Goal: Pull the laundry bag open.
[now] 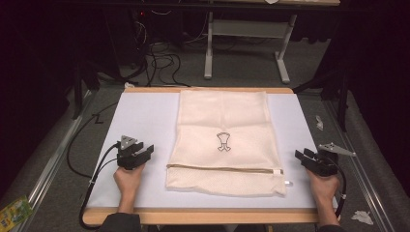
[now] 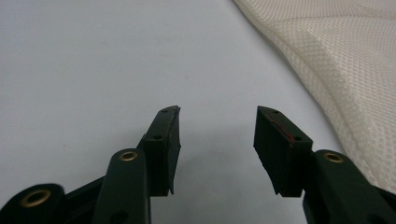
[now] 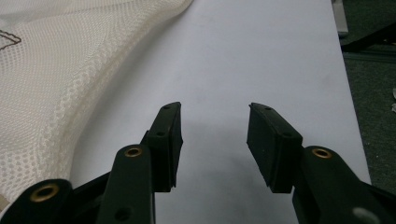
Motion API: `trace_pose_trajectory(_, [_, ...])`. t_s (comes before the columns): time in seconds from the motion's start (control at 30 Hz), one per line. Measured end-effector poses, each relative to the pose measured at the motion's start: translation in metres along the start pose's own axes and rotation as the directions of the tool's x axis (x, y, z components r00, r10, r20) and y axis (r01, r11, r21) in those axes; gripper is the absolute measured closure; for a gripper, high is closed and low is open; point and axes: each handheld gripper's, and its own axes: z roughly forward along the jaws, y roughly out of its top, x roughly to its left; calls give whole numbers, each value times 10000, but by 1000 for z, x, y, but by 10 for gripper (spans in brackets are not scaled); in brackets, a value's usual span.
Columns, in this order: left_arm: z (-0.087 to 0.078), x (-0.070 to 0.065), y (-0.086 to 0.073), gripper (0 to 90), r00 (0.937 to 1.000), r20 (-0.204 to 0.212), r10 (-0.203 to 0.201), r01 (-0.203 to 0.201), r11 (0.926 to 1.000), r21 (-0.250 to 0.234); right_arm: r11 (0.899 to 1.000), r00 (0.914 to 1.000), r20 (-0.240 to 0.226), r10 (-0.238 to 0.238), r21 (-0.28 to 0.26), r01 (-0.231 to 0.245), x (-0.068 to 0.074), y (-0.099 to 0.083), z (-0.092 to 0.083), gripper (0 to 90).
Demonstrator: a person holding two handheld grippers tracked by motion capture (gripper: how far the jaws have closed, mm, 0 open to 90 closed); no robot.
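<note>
- Centre of the table, there it lies: a cream mesh laundry bag [image 1: 224, 140], spread flat on the white mat [image 1: 145, 121], its far edge up at the back rim of the table and its near end toward the person.
- A small dark emblem [image 1: 223, 141] sits about mid-bag, and a zipper line [image 1: 222, 168] runs straight across the near end, with its white pull tab [image 1: 287, 182] poking out at the right corner.
- Zipper looks closed along its length, though the weave is too fine to be sure from up here.
- Left gripper [image 1: 140, 153] rests on the mat just off the bag's left edge, apart from the cloth; in the left gripper view its jaws stand well apart with bare mat between them and the mesh edge [image 2: 327, 70] off to one side. Nothing held.
- Right gripper [image 1: 305, 158] sits on the far side, near the bag's right edge and the zipper end, not touching; the right gripper view shows the same story, a wide gap, bare mat between the pads, bag [image 3: 51, 79] lying beside them. Nothing held there either.
- My read: this is the set-up step, both tools poised either side, no grip taken yet.
- The next move likely calls for one gripper to come in low and pinch a thin edge or that little tab, while the other pins the cloth so the soft mesh doesn't drag or bunch.
- Beyond the table, dark floor with cables [image 1: 159, 63] and a white desk frame [image 1: 246, 34].
</note>
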Motion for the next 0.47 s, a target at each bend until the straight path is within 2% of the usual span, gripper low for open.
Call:
trace_pose_trajectory(0.1, [-2, -3, -1, 498, 9995, -97, 315, -317, 9993, -210, 9996, 9994, 213, -259, -89, 261, 3, -1, -1, 546])
trace_pose_trajectory(0.23, [-2, -3, -1, 492, 9994, -113, 324, -327, 9993, -202, 9977, 9968, 524, -610, -273, 625, 7, -3, -2, 535])
trace_pose_trajectory(0.47, [-2, -4, -2, 481, 9992, -62, 397, -399, 9989, -231, 9985, 9978, 491, -442, -299, 457, 6, -3, -2, 496])
